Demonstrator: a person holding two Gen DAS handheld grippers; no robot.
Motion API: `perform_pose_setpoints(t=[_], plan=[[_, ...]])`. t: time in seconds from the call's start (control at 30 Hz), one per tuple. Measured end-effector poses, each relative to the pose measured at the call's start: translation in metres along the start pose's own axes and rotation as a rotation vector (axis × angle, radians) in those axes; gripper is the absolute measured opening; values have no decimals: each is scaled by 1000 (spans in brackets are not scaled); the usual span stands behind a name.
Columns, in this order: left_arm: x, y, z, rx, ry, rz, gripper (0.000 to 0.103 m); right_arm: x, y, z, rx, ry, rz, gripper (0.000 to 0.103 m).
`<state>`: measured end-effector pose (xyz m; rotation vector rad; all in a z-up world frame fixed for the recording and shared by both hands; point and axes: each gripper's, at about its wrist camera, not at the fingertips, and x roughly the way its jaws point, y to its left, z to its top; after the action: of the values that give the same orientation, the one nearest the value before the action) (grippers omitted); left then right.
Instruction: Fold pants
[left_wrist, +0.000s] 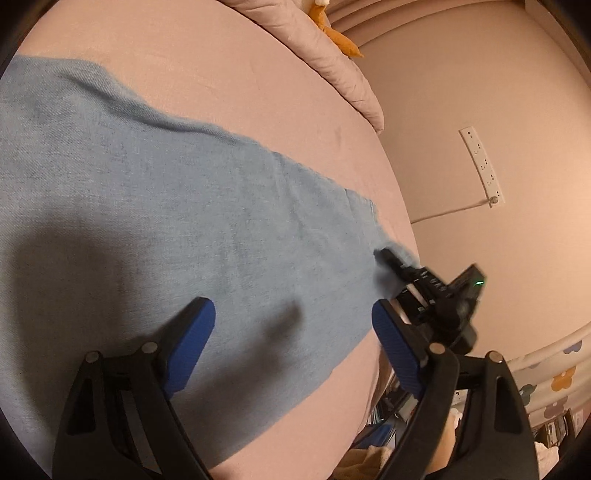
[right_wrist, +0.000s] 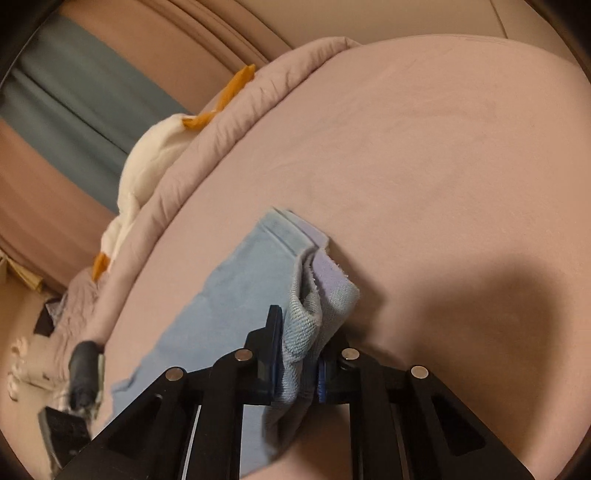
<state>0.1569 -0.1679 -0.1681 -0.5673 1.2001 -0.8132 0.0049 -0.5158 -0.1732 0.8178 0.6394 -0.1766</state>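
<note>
Basically, light blue denim pants (left_wrist: 155, 206) lie flat and stretched out on a pink bed sheet (left_wrist: 229, 81), running from the left of the left wrist view toward the bed edge on the right. Left gripper (left_wrist: 293, 332) hangs above the fabric with its blue pads spread wide, nothing between them, not touching the cloth as far as can be told. Right gripper (right_wrist: 301, 354) is clamped on the hem end of the pants (right_wrist: 236, 288); bunched denim layers sit squeezed between its two fingers, with the frayed cuff edge poking out ahead. In the left wrist view the right gripper (left_wrist: 388, 258) shows at the far end of the pant leg, near the bed edge. Pink folded duvet (right_wrist: 207, 162) lies along the far side of the bed, with a white and orange plush toy (right_wrist: 147, 155) beside it. White power strip (left_wrist: 482, 166) lies on the floor, well apart from the bed.
</note>
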Motion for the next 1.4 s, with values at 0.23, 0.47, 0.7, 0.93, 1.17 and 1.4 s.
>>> perform_pose_setpoints(t=[0.23, 0.47, 0.7, 0.93, 1.17, 1.4], plan=[[-31, 12, 7, -185, -70, -154, 90, -35, 126, -38, -525, -91, 55, 14], [-35, 25, 9, -284, -80, -249, 98, -4, 205, -133, -923, -30, 66, 14], [-51, 51, 4, -244, -105, -110, 10, 17, 237, -218, -1218, -17, -5, 14], [-116, 60, 1, -101, -217, 46, 7, 1, 273, -250, -1281, -59, 61, 14], [-123, 100, -9, -135, -180, 190, 17, 12, 286, -285, -1310, 19, 117, 19], [-151, 82, -7, -50, -235, 281, 67, -10, 259, -256, -1233, 222, 192, 38]])
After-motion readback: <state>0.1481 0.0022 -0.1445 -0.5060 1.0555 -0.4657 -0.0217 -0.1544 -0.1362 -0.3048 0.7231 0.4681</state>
